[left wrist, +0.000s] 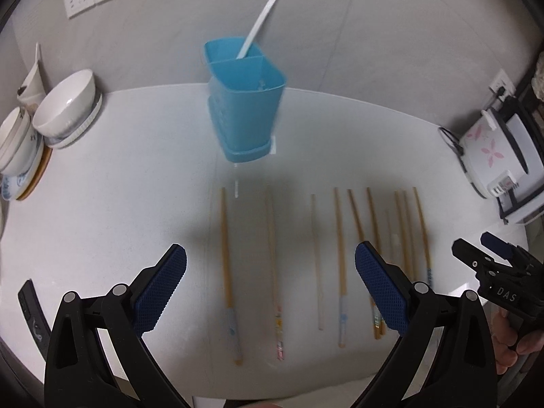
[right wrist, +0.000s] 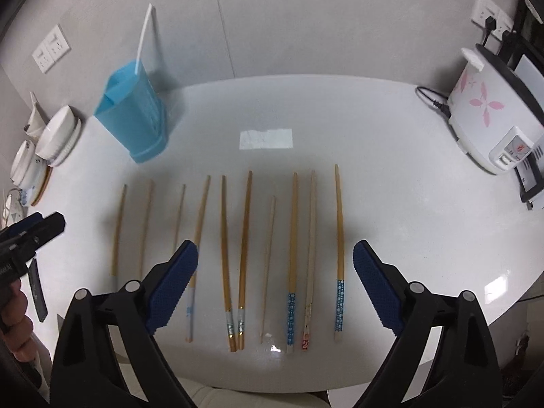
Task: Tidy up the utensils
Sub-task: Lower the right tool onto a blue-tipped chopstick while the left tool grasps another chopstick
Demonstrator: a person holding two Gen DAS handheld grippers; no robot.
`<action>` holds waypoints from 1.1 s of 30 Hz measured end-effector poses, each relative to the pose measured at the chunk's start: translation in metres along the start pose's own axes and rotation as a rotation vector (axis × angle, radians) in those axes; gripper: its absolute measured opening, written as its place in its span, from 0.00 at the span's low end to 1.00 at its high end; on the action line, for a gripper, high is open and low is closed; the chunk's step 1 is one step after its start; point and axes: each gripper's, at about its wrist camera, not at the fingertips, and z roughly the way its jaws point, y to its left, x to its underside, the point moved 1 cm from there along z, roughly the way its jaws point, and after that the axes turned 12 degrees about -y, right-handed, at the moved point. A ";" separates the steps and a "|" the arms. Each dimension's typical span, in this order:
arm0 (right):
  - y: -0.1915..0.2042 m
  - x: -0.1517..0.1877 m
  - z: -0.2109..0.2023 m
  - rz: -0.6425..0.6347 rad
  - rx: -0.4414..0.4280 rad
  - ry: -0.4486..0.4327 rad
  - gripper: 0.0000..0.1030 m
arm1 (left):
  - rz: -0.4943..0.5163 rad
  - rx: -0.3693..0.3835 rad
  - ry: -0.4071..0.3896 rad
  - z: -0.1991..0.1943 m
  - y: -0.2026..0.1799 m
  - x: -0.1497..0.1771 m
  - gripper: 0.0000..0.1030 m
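Both fingers (right wrist: 190, 285) wide, apparently empty

Black left tongs (left wrist: 270, 260), blue textured pads (left wrist: 159, 292), silver rivets, matching right tongs (right wrist: 275, 260)

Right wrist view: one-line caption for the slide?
Open right gripper hovers over a row of bamboo chopsticks on the white table, blue utensil holder at back left.

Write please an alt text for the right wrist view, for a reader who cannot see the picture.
Ten chopsticks lie side by side on a white table, below the open right hand-held gripper, which holds nothing. A blue utensil holder with one white stick inside stands at the back left, and a white rice cooker at the right.
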 end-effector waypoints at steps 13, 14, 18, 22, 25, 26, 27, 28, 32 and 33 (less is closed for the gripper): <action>-0.036 0.033 0.083 0.056 0.054 0.202 0.61 | -0.042 -0.054 0.165 0.075 0.051 0.038 0.87; -0.038 0.035 0.086 0.057 0.056 0.213 0.58 | -0.043 -0.052 0.177 0.079 0.052 0.040 0.86; -0.043 0.041 0.096 0.057 0.065 0.257 0.52 | -0.070 -0.045 0.225 0.095 0.058 0.049 0.81; -0.045 0.042 0.102 0.044 0.072 0.282 0.45 | -0.069 -0.046 0.258 0.104 0.059 0.055 0.76; -0.047 0.040 0.108 0.046 0.071 0.297 0.36 | -0.066 -0.049 0.275 0.109 0.060 0.058 0.70; -0.047 0.039 0.109 0.043 0.067 0.306 0.34 | -0.063 -0.052 0.283 0.111 0.060 0.060 0.69; -0.046 0.039 0.111 0.036 0.067 0.313 0.34 | -0.059 -0.055 0.288 0.113 0.060 0.061 0.67; -0.045 0.039 0.113 0.031 0.069 0.320 0.32 | -0.050 -0.057 0.284 0.113 0.058 0.061 0.65; -0.045 0.039 0.121 0.021 0.064 0.343 0.23 | -0.009 -0.078 0.293 0.115 0.052 0.062 0.54; -0.046 0.038 0.124 0.019 0.064 0.345 0.23 | 0.001 -0.083 0.296 0.115 0.051 0.063 0.50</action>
